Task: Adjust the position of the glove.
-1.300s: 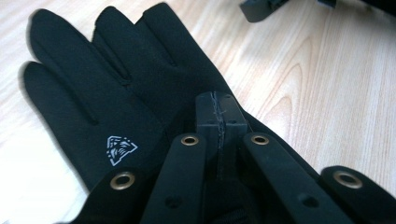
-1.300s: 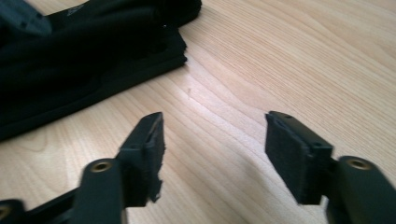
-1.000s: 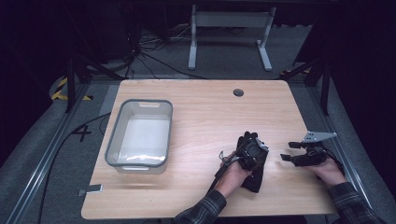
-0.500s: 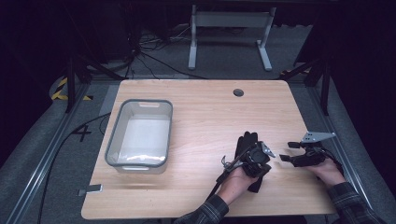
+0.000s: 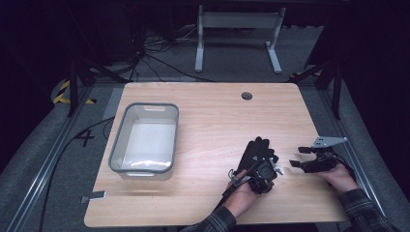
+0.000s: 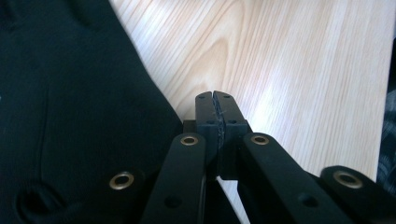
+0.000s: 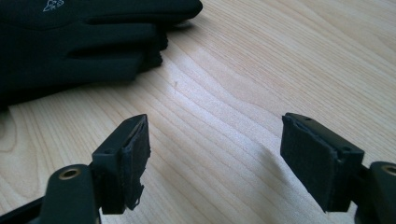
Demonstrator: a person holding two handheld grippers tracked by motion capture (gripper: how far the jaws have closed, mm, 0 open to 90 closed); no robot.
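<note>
Dark floor, loose cables and a grey metal stand (image 5: 238, 29) surround a pale wooden table (image 5: 212, 111), and the black glove (image 5: 255, 151) lying on its near-right part serves as the landmark for everything else. It lies flat on the wood with its fingers pointing away from the person, which leaves its cuff end toward the near edge, where a gripper can get at it.

Over the near end of the glove sits the left gripper (image 5: 263, 170). In the left gripper view its 2 jaws are pressed together with no gap, and nothing is pinched between them; the tips (image 6: 217, 109) point at bare wood just beside the glove's edge (image 6: 70, 102). Closed like that, the tool looks more suited to nudging or pinning the fabric than to grasping it, though whether it touches the glove I cannot tell.

Right of the glove, a little apart from it, the right gripper (image 5: 300, 158) rests low over the table, aimed back toward it. Its jaws have just been opening and stand wide, with only wood grain between the pads (image 7: 133, 151); in the right gripper view the glove's fingers (image 7: 93, 42) lie ahead and to the upper left. That reads as a stance made ready to take hold of the glove.

Well to the left of the glove stands a clear plastic bin (image 5: 145, 140), empty apart from reflections, probably the place the glove is meant for. Beyond the glove, near the far edge, is a small round cable hole (image 5: 247, 95).
</note>
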